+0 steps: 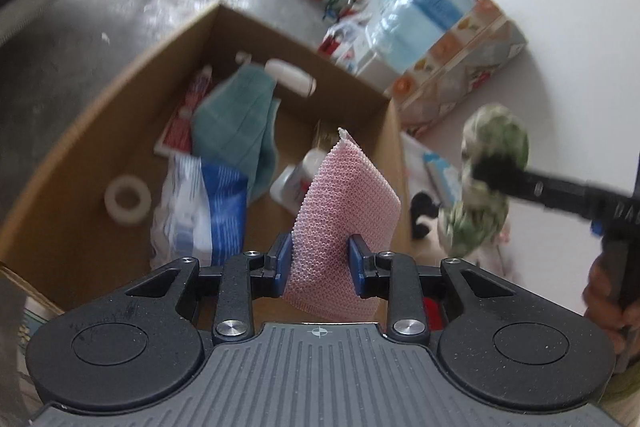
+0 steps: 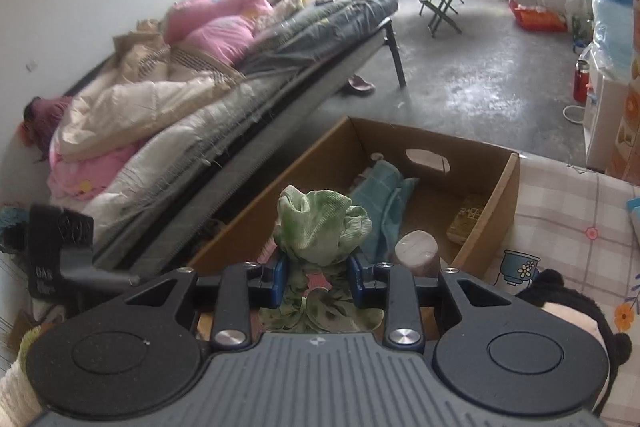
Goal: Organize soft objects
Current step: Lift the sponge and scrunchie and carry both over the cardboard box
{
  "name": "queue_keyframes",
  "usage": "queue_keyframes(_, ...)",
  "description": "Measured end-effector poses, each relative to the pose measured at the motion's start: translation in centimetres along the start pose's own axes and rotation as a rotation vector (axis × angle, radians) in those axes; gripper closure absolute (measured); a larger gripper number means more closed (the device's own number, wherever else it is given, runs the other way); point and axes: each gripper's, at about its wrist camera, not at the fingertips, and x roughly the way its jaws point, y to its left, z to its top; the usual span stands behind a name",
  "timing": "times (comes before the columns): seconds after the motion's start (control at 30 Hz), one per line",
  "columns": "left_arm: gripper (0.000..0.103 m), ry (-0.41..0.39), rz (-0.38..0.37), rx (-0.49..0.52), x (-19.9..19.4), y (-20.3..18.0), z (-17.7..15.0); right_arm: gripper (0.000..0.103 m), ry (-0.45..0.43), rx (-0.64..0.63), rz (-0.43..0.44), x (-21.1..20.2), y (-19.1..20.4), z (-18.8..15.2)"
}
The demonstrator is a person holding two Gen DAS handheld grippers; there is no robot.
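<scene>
A: Why does the left gripper (image 1: 320, 259) pinch the pink mesh cloth (image 1: 344, 203) over the cardboard box (image 1: 384, 131)?
B: Likely to drop it in; the right gripper (image 2: 319, 277), clamped on the green cloth (image 2: 324, 227), waits near the box too

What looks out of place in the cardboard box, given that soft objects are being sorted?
The cardboard box holds hard items among the soft ones: a white bottle and a tape roll lie beside the teal towel.

A pink mesh cloth (image 1: 344, 211) stands upright, pinched at its lower part, above the open cardboard box (image 1: 120, 99). A crumpled green-mottled cloth (image 2: 324, 227) is bunched beside the box's near wall.
</scene>
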Motion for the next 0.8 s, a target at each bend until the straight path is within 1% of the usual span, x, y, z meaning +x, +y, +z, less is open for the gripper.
queue_keyframes(0.07, 0.074, 0.033, 0.013, 0.002, 1.9, 0.4, -0.3, 0.070, 0.021, -0.009, -0.017, 1.4, 0.0, 0.3)
queue_keyframes(0.13, 0.074, 0.054, 0.041, 0.020, 3.1, 0.9, -0.8, 0.070, 0.044, -0.023, -0.032, 2.6, 0.2, 0.7)
queue_keyframes(0.2, 0.074, 0.085, 0.051, 0.029, 4.2, 1.0, -1.0, 0.070, 0.069, -0.045, -0.054, 4.3, 0.7, 0.8)
queue_keyframes(0.23, 0.074, 0.096, 0.064, 0.042, 4.1, 1.4, -1.6, 0.070, 0.083, -0.053, -0.059, 5.1, 0.7, 0.9)
queue_keyframes(0.3, 0.074, 0.124, 0.102, 0.072, 5.1, 1.4, -1.8, 0.070, 0.111, -0.060, -0.062, 6.3, 0.7, 0.8)
queue_keyframes(0.47, 0.073, 0.238, 0.175, 0.128, 7.2, 1.5, -2.5, 0.070, 0.168, -0.082, -0.073, 8.8, 0.7, 0.7)
queue_keyframes(0.57, 0.073, 0.269, 0.169, 0.124, 7.5, 1.9, -2.0, 0.070, 0.205, -0.099, -0.087, 9.8, 0.6, 0.5)
queue_keyframes(0.73, 0.071, 0.330, 0.126, 0.080, 8.0, 2.8, -1.8, 0.070, 0.249, -0.116, -0.116, 10.6, 0.3, 0.2)
queue_keyframes(0.8, 0.068, 0.325, 0.127, 0.105, 7.9, 2.6, -1.8, 0.070, 0.258, -0.120, -0.127, 10.7, 0.1, 0.3)
